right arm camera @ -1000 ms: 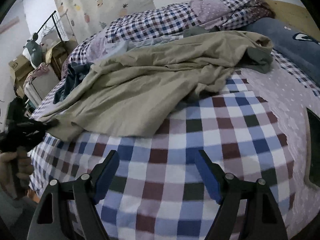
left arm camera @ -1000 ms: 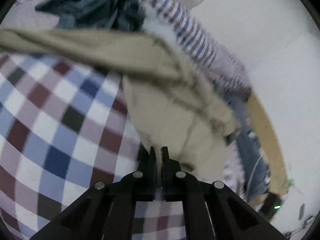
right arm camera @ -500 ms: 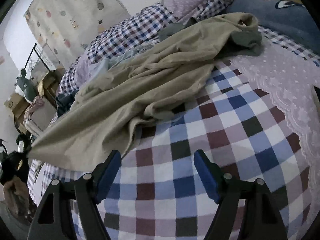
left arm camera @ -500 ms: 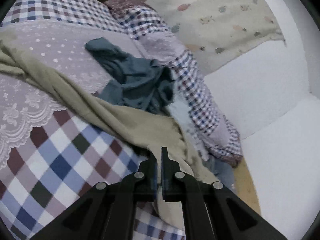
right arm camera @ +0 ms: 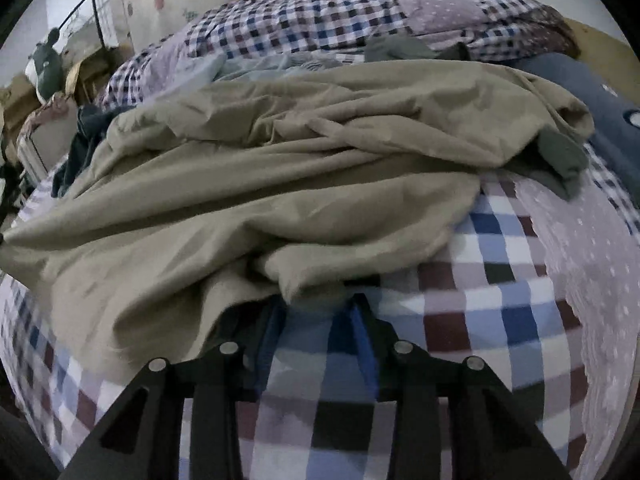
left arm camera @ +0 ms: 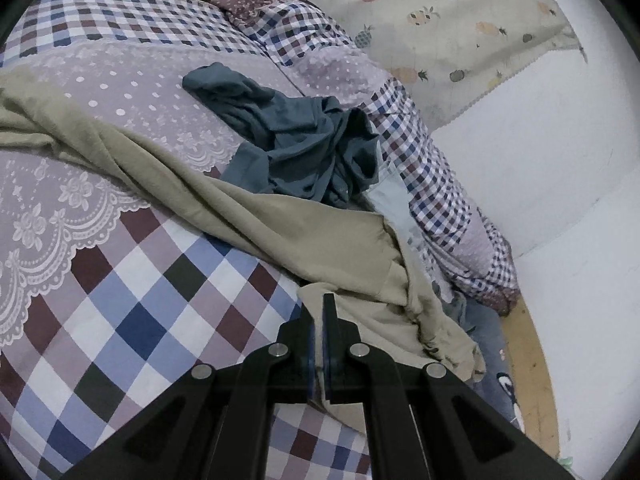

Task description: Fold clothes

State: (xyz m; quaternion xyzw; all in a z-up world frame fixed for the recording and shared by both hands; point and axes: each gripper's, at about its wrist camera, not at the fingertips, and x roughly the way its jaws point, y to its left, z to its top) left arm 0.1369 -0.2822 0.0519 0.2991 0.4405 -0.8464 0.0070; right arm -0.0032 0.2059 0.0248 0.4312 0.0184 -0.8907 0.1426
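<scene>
Left wrist view: a bed with a checked and lace-print cover fills the left of the frame; a white wall and a fruit-print curtain sit at upper right. A tan garment runs from the left edge to lower centre, where the left gripper has its fingers clenched on its edge. A blue-grey garment lies bunched just above it, centre frame.

Right wrist view: at far left stand a rack and boxes, contents unclear. The tan garment is heaped across the middle of the bed. At lower centre the right gripper has its fingers parted at the garment's near fold, tips under the cloth. A dark blue pillow lies at right.
</scene>
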